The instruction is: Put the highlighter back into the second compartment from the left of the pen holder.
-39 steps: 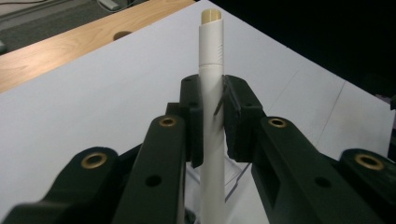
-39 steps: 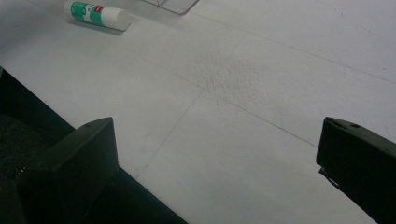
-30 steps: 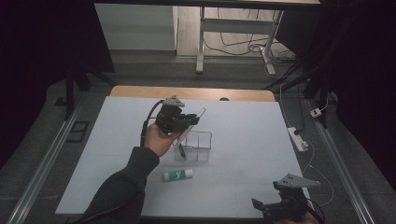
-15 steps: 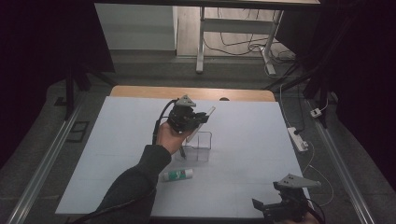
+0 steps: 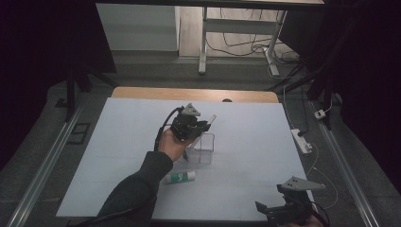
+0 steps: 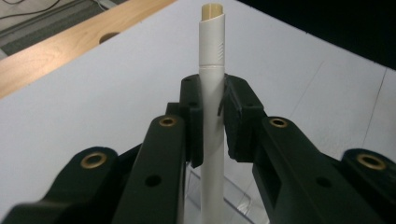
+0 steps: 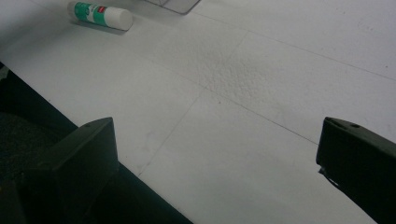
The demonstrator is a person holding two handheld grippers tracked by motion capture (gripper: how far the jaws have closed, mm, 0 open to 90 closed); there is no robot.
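Note:
My left gripper (image 5: 204, 126) (image 6: 212, 122) is shut on a white pen (image 5: 211, 118) (image 6: 212, 70), which sticks up past the jaws with its beige end on top. It hovers just over a clear plastic box (image 5: 202, 147) (image 6: 236, 198) standing mid-table; the pen's lower end reaches toward the box's open top. A dark pen (image 5: 184, 154) leans at the box's left side. A green and white glue stick (image 5: 178, 177) (image 7: 100, 15) lies on the white mat in front of the box. My right gripper (image 5: 268, 212) (image 7: 215, 154) rests at the near right edge, open with nothing between its jaws.
The white mat (image 5: 265, 142) covers the table, with a wooden strip (image 5: 142, 92) showing along the far edge. A white power strip (image 5: 301, 141) lies off the table's right side. The mat's near edge (image 7: 84, 140) runs close under the right gripper.
The left hand has carried the pen to the right and slightly down, from left of the box to over it. The right gripper has stayed put.

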